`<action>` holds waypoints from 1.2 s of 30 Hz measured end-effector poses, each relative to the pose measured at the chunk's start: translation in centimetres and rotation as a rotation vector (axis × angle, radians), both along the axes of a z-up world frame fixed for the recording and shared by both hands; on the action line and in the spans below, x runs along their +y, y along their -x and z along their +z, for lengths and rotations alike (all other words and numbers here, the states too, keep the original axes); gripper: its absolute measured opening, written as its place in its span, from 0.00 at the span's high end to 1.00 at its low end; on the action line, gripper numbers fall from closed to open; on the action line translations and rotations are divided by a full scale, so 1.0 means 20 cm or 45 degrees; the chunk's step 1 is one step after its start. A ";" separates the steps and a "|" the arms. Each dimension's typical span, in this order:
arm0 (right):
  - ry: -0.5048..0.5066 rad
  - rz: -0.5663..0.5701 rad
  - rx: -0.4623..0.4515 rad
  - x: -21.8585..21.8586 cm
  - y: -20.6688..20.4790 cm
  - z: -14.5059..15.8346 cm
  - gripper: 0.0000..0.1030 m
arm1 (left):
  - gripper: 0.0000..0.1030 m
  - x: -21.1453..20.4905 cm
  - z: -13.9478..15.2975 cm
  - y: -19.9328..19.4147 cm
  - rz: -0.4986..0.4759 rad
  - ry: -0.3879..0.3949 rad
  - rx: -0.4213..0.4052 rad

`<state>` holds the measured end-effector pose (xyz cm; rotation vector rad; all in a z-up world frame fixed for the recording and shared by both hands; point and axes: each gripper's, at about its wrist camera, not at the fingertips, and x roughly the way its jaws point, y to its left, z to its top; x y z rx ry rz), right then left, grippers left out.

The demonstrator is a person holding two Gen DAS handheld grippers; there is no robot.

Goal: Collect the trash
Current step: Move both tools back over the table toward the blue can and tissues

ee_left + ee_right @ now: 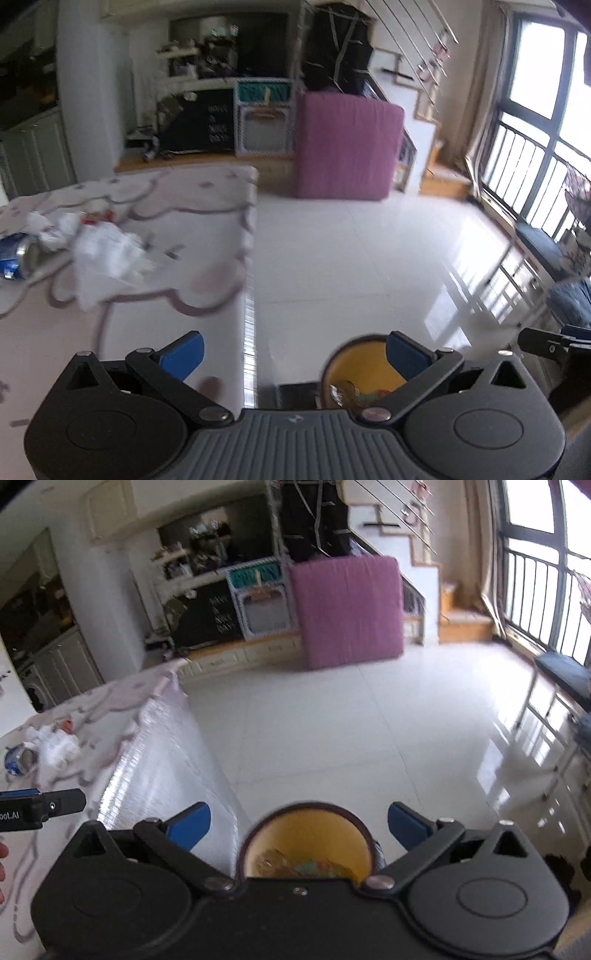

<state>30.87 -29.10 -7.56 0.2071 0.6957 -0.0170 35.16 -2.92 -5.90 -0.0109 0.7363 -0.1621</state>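
While both the left gripper (pixel 293 352) and right gripper (pixel 299 823) gape empty, one bin (pixel 306 843) sits below the right; one can (pixel 18 258) and two crumpled wrappers (pixel 107 254) lie left.

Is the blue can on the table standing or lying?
Lying: the can rests on its side, its round end facing the camera.

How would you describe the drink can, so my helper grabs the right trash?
Start at the table with the scallop-patterned cloth. At its far left lies a blue metal drink can on its side, beside crumpled white wrappers. It is the only blue, shiny piece there.
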 end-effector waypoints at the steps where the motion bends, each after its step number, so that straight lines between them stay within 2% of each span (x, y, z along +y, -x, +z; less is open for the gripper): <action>1: 0.003 0.009 -0.018 0.03 -0.01 0.02 0.00 | 0.00 0.03 0.01 0.00 0.019 -0.004 -0.011; 9: -0.006 0.141 -0.113 0.34 -0.14 0.11 0.00 | 0.00 0.38 0.08 0.00 0.186 -0.024 -0.077; 18: 0.006 0.312 -0.147 0.74 -0.33 0.15 0.00 | 0.00 0.73 0.07 -0.04 0.358 -0.044 -0.079; 28: 0.019 0.485 -0.127 1.15 -0.54 0.12 0.00 | 0.00 1.07 0.01 -0.13 0.484 -0.074 -0.036; 36: 0.064 0.648 -0.116 1.42 -0.70 0.06 0.00 | 0.00 1.27 -0.03 -0.28 0.591 -0.068 -0.040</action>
